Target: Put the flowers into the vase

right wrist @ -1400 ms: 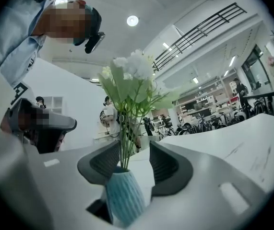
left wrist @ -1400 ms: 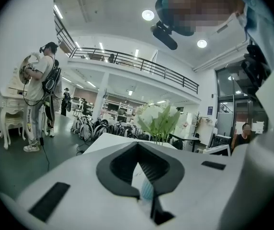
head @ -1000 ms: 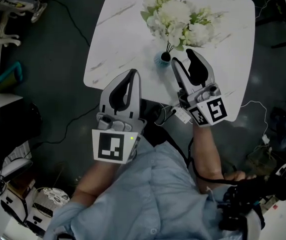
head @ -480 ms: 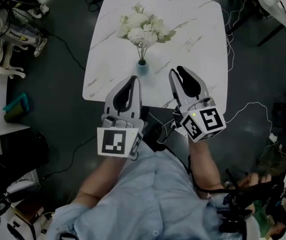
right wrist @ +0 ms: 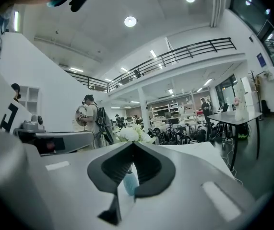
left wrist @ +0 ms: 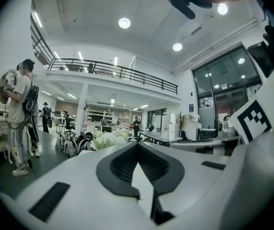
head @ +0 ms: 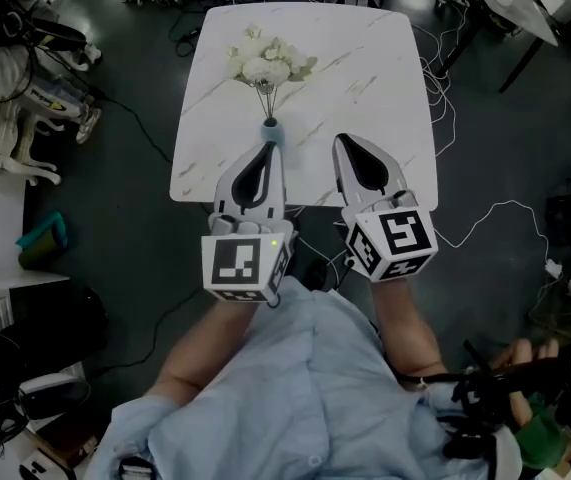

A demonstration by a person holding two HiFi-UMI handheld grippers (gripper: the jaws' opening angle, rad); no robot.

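Observation:
White flowers (head: 265, 60) stand in a small pale-blue vase (head: 271, 128) on the white marble table (head: 365, 78). Both grippers are held level over the table's near edge, apart from the vase. My left gripper (head: 268, 146) is just in front of the vase, shut and empty; in the left gripper view its tips (left wrist: 137, 143) meet, with the flowers (left wrist: 105, 139) beyond them. My right gripper (head: 343, 140), to the vase's right, has just been closing and is shut with nothing between its jaws. In the right gripper view the vase (right wrist: 129, 181) and flowers (right wrist: 129, 134) show past the joined tips (right wrist: 133, 143).
Cables lie on the dark floor around the table. White furniture (head: 5, 148) and a teal object (head: 40, 238) are at the left. A person with a backpack (right wrist: 91, 116) stands beyond the table, and another table (right wrist: 232, 116) is at the right.
Both grippers have risen and drawn back from the vase toward the table's near edge. The right gripper's jaws, open beside the vase a second ago, have shut empty. The table looks farther away.

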